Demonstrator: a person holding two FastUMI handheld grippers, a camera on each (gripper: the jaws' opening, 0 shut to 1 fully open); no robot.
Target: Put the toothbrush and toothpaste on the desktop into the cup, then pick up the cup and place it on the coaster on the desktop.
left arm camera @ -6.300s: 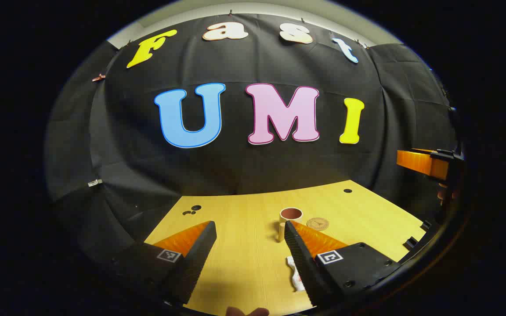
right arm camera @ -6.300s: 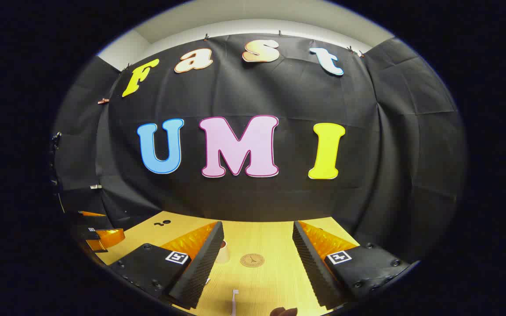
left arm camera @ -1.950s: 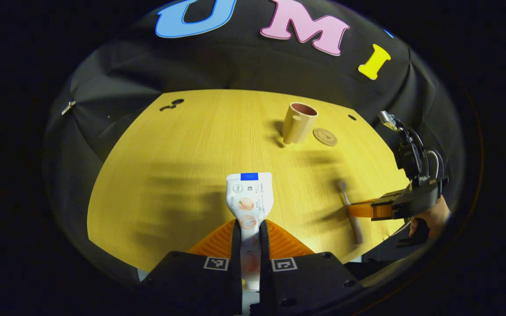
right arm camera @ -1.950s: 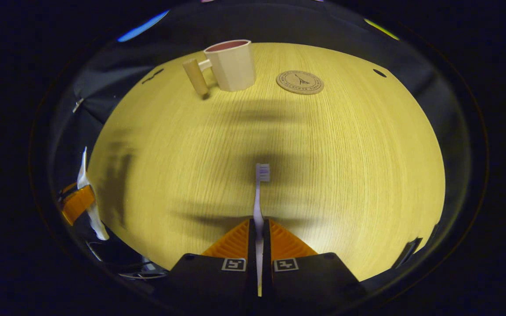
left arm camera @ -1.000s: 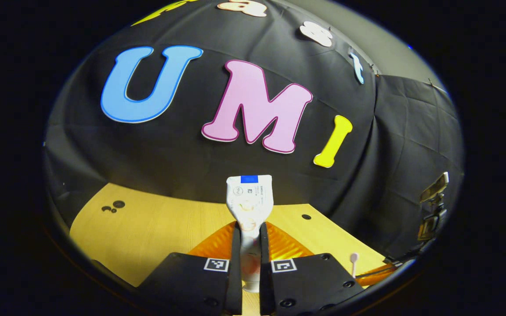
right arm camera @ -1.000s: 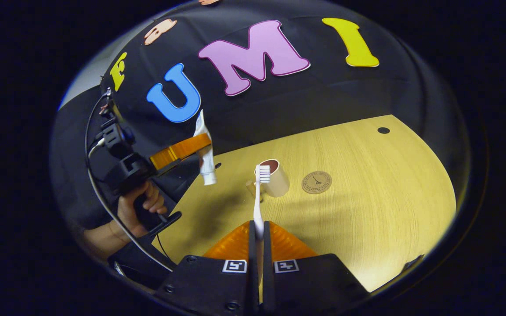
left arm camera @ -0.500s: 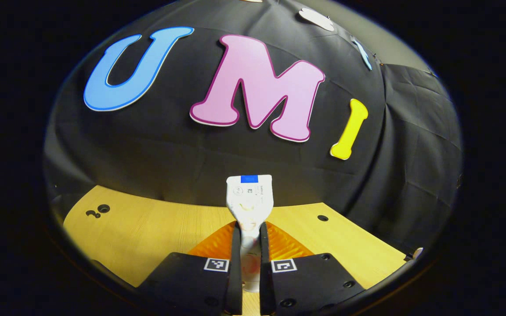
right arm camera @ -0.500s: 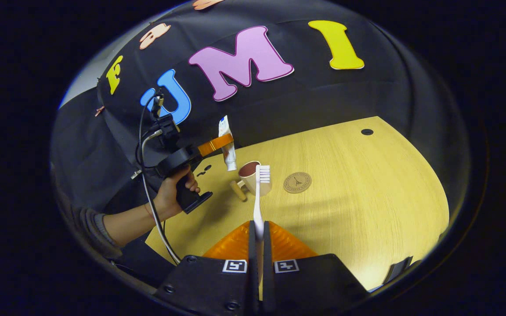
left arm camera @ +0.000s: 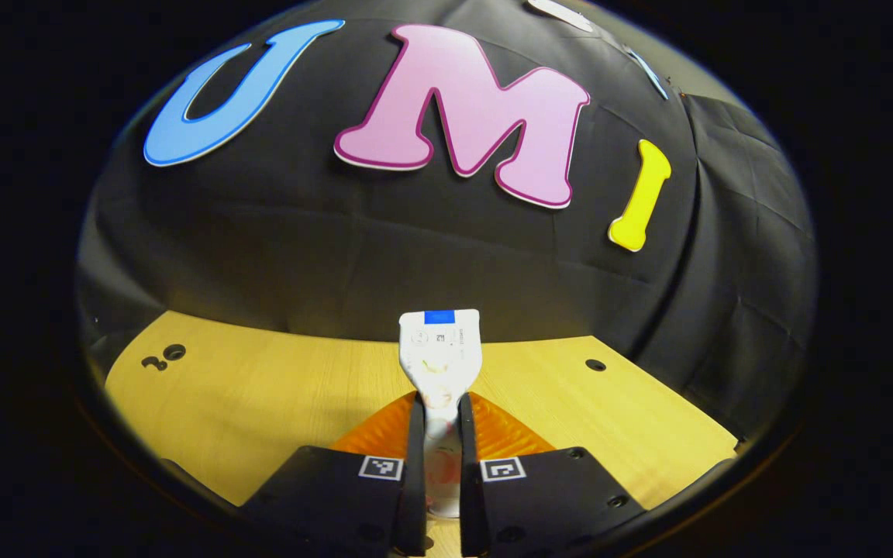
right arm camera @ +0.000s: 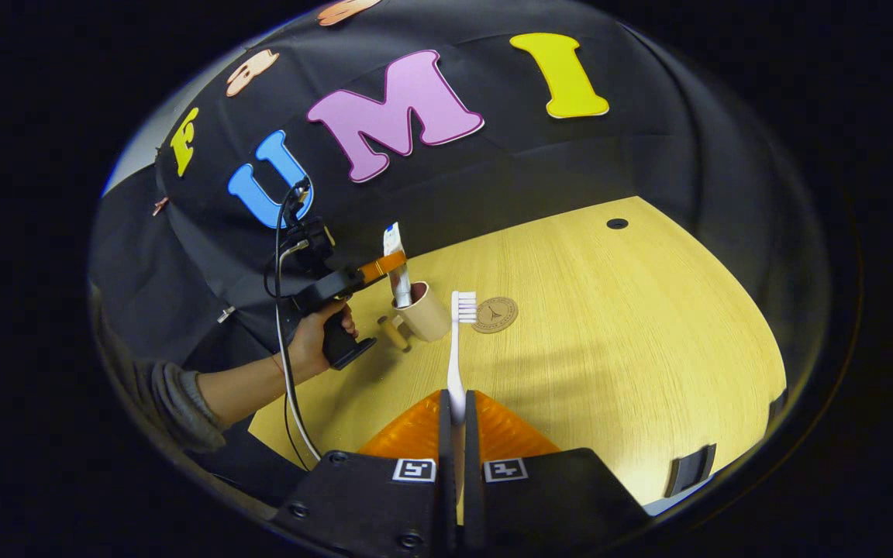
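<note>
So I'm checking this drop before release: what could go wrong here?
The toothpaste enters the cup tilted, gripped by the left gripper; it may push the cup over. The toothbrush in the right gripper must share the narrow mouth. The coaster lies close by.

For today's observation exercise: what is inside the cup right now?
The lower end of the toothpaste dips into the cup, held by the left gripper. The cup's bottom is hidden by its wall.
</note>
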